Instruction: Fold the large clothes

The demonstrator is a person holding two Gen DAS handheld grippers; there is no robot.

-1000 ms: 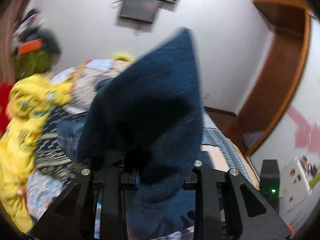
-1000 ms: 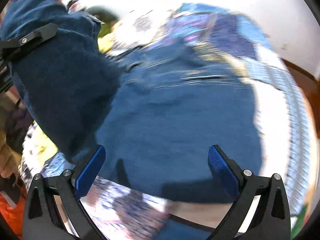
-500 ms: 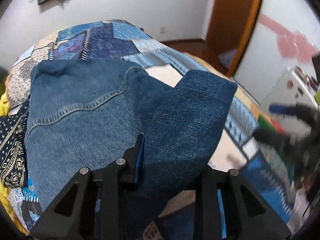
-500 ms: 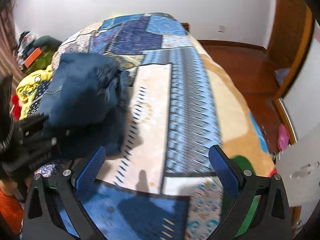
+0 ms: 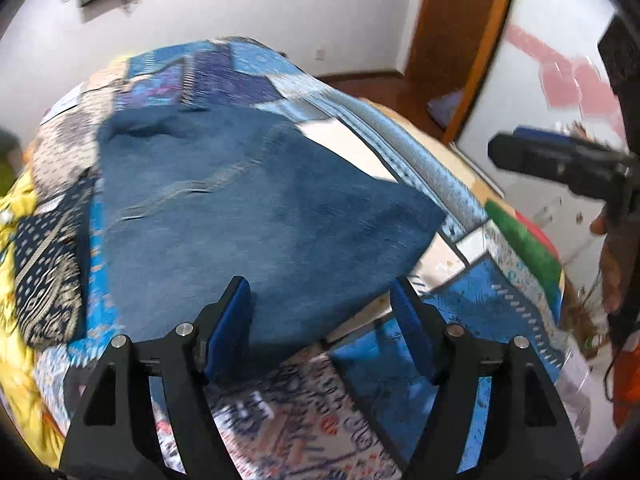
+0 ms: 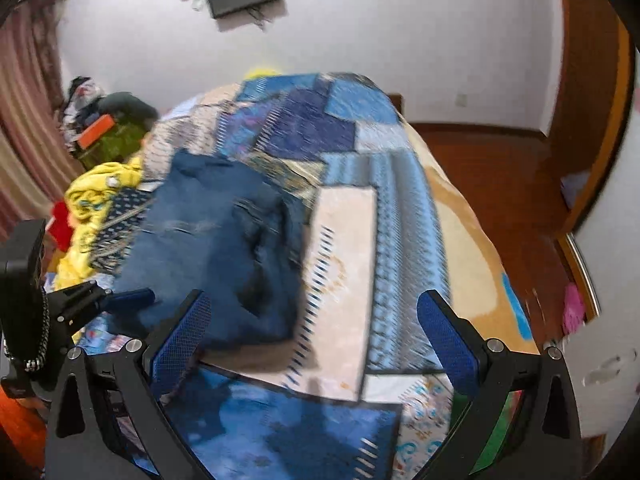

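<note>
The left gripper has let go of the one denim garment, now flat on the bed, and both grippers gape, the right gripper empty too.

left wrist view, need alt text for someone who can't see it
A folded blue denim garment lies on a patchwork bedspread, with the open left claw just in front of it, holding nothing. The right claw shows at the right edge.
</note>
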